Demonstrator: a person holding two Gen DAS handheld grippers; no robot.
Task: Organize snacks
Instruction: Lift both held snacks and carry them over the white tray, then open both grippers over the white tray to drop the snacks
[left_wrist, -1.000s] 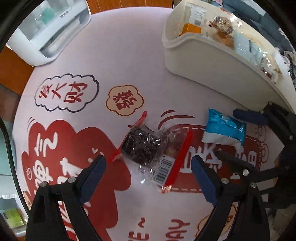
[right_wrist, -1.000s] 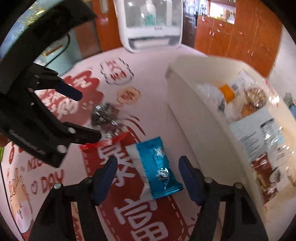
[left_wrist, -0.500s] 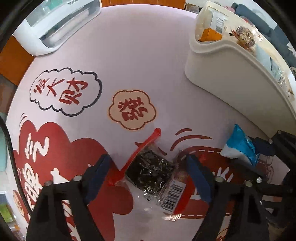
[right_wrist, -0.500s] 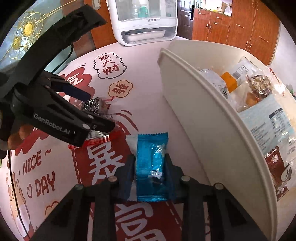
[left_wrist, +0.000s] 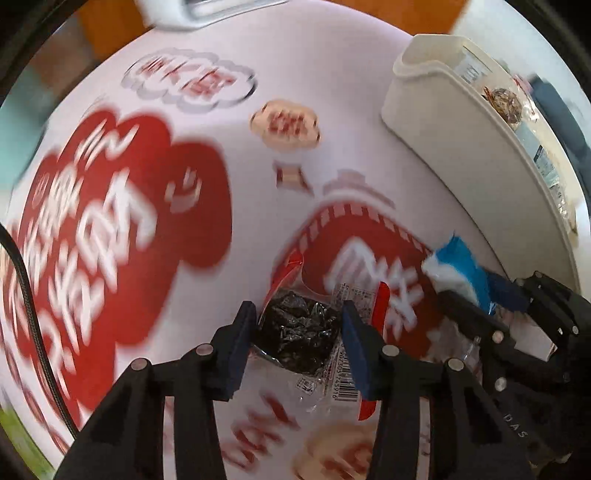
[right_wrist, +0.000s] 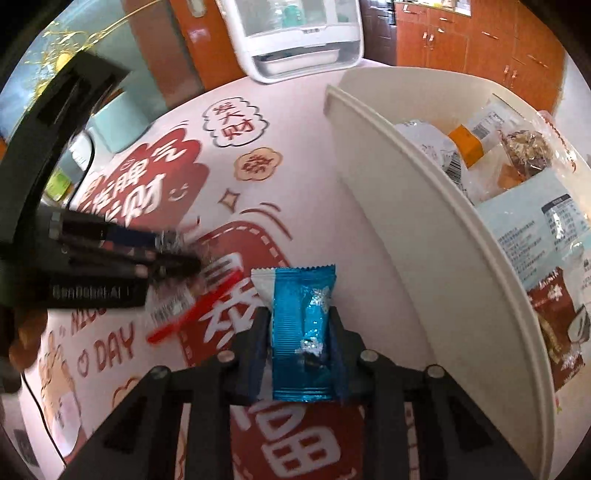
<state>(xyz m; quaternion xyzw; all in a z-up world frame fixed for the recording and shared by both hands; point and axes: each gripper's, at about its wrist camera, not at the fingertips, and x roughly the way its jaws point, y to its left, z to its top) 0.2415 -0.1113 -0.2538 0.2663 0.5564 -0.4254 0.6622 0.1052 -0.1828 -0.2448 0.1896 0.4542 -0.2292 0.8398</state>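
Snacks both gripped for the bin (right_wrist: 436, 206) | right gripper (right_wrist: 301, 328) pinches blue packet (right_wrist: 301, 325) upright beside its wall | left gripper (left_wrist: 299, 328), jaws just closing, apparently pinches clear dark-snack packet (left_wrist: 299, 332); blurred | both over tablecloth (left_wrist: 295, 74)

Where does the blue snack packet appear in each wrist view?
Left wrist: blue packet at right of middle, in the right gripper.
Right wrist: blue packet at lower centre, clamped between the pads.
Shared landmark: the white bin, just right of the packet in both.
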